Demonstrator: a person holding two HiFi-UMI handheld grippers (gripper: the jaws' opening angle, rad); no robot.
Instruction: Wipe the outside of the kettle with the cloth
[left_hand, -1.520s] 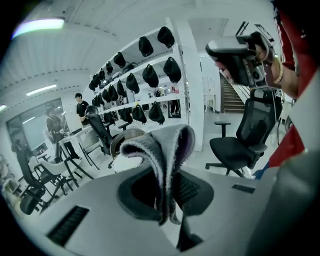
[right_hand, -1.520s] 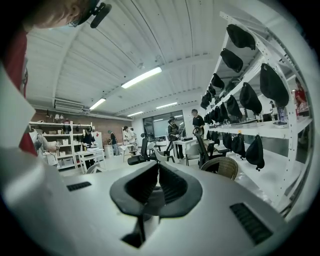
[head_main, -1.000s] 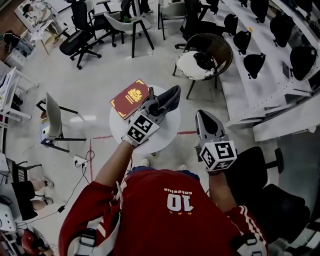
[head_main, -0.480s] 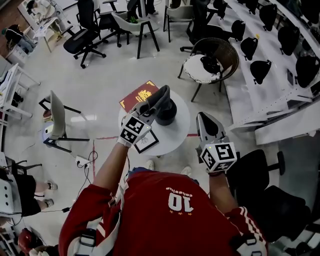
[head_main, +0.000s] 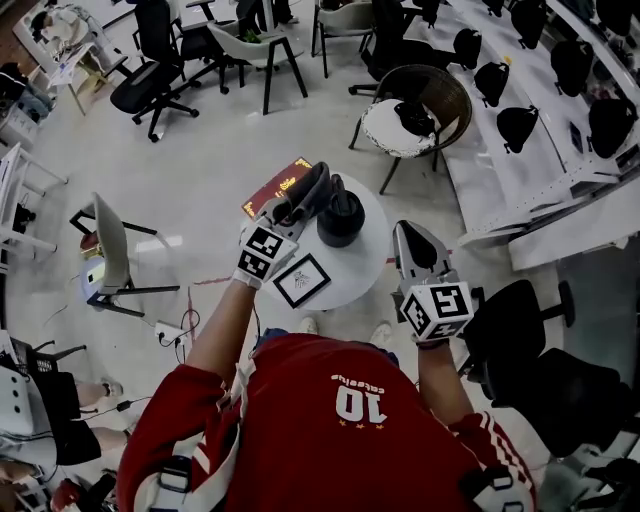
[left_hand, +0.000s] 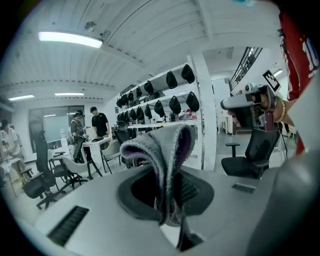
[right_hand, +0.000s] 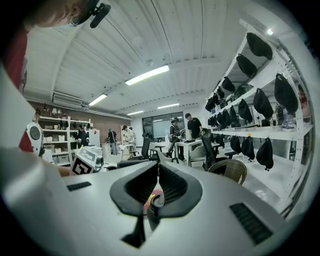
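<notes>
Since a second ago, the grey cloth (head_main: 314, 187) has been drawn off the top of the black kettle (head_main: 341, 216), which is now uncovered on the round white table (head_main: 366, 262), beside a red book (head_main: 274, 190) and a framed card (head_main: 302, 281). The cloth is pinched between the jaws of the left gripper (head_main: 294, 209) and is held against the kettle's left side, a fold rising above the jaws. The right gripper (head_main: 410, 240) is held apart at the table's right edge, its jaws pressed together on nothing.

Head view looks steeply down on the table (head_main: 368, 262); 2 gripper views seemingly face level.
</notes>
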